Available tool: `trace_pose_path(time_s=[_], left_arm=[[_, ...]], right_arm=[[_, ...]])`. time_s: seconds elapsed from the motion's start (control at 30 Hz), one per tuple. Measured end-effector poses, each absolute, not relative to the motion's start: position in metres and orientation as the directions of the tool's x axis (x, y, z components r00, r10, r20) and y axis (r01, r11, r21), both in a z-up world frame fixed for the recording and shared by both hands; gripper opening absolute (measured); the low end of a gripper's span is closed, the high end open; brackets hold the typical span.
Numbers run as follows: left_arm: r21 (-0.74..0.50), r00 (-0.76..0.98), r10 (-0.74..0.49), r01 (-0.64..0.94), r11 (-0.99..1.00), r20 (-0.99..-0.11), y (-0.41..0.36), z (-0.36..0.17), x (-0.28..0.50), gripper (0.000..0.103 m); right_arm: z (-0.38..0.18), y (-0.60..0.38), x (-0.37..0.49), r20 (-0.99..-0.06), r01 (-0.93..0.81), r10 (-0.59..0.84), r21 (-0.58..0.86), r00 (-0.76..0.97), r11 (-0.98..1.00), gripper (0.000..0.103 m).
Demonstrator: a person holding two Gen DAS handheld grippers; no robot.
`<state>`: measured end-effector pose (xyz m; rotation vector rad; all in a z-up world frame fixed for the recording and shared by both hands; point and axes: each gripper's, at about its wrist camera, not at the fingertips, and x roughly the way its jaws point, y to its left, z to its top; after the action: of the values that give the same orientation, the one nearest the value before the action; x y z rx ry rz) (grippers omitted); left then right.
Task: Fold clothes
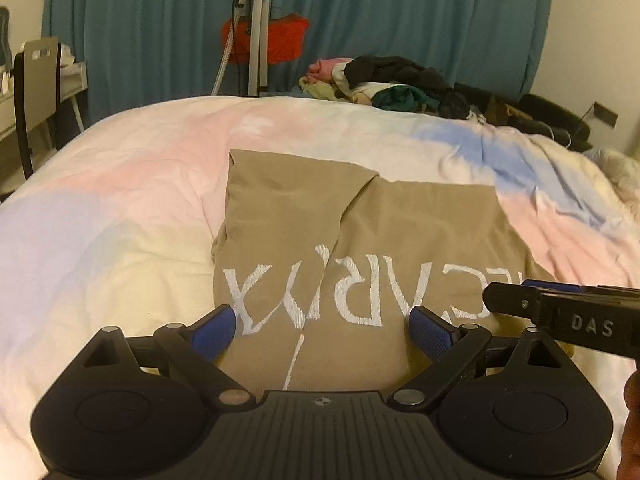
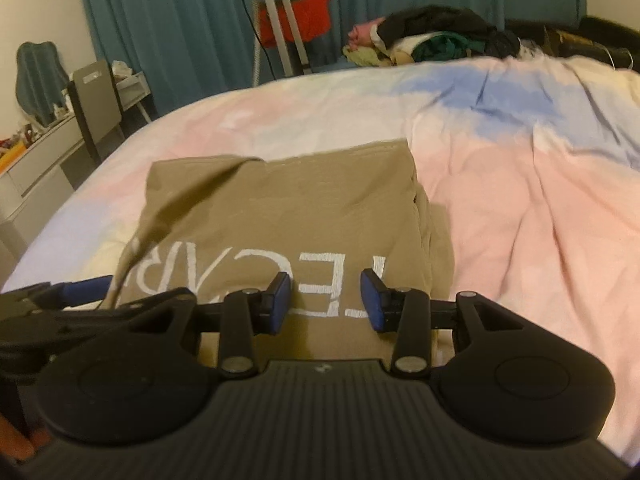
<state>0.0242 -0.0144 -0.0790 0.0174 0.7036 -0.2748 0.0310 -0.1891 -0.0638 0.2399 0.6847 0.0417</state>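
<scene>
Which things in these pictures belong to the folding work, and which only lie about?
Belonging to the job:
- tan cotton garment with white lettering, partly folded on the bed
- left tongs, open over it
- right tongs, open over it

Just lying about:
- pastel tie-dye bedcover
- heap of mixed clothes
- teal curtain
- metal tripod
- grey chair
</scene>
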Motion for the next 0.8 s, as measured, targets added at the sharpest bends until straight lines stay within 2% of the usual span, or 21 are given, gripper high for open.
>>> trace_pose_path(time_s=[0.13, 0.37, 0.5, 0.57, 0.63, 0.73, 0.8], left_arm=[[-0.175, 0.719, -0.302, 0.249, 0.953, -0.626, 0.003, -0.069, 0.009, 0.095], [-0.481, 0.616, -0.516, 0.242, 0.843, -0.595, 0.032, -0.063, -0.015, 0.095], [-0.548, 0.575, -0.513, 0.128, 0.826, -0.638, 0.035, -0.085, 0.008, 0.092], [-0.602, 0.559, -0.507, 0.019, 0.798, -0.656, 0.042, -0.100, 0.025, 0.085], [-0.667, 0.572, -0.523, -0.058, 0.743, -0.632, 0.053, -0.109, 0.034, 0.080], [-0.717, 0.611, -0.519, -0.116, 0.688, -0.597, 0.063, -0.115, 0.041, 0.076], [-0.720, 0.637, -0.498, -0.132, 0.681, -0.588, 0.066, -0.115, 0.043, 0.067]], right_arm=[[-0.063, -0.192, 0.027, -0.619, 0.057, 0.119, 0.258, 0.776, 0.965, 0.041], [-0.061, -0.200, 0.023, -0.625, 0.085, 0.143, 0.320, 0.767, 0.944, 0.041], [-0.057, -0.203, 0.020, -0.627, 0.097, 0.155, 0.349, 0.764, 0.932, 0.043], [-0.052, -0.206, 0.018, -0.623, 0.101, 0.178, 0.386, 0.762, 0.917, 0.059], [-0.046, -0.212, 0.012, -0.589, 0.100, 0.246, 0.492, 0.770, 0.865, 0.090], [-0.052, -0.219, 0.004, -0.522, 0.099, 0.408, 0.697, 0.749, 0.710, 0.091], [-0.059, -0.222, -0.001, -0.464, 0.109, 0.509, 0.807, 0.725, 0.580, 0.091]])
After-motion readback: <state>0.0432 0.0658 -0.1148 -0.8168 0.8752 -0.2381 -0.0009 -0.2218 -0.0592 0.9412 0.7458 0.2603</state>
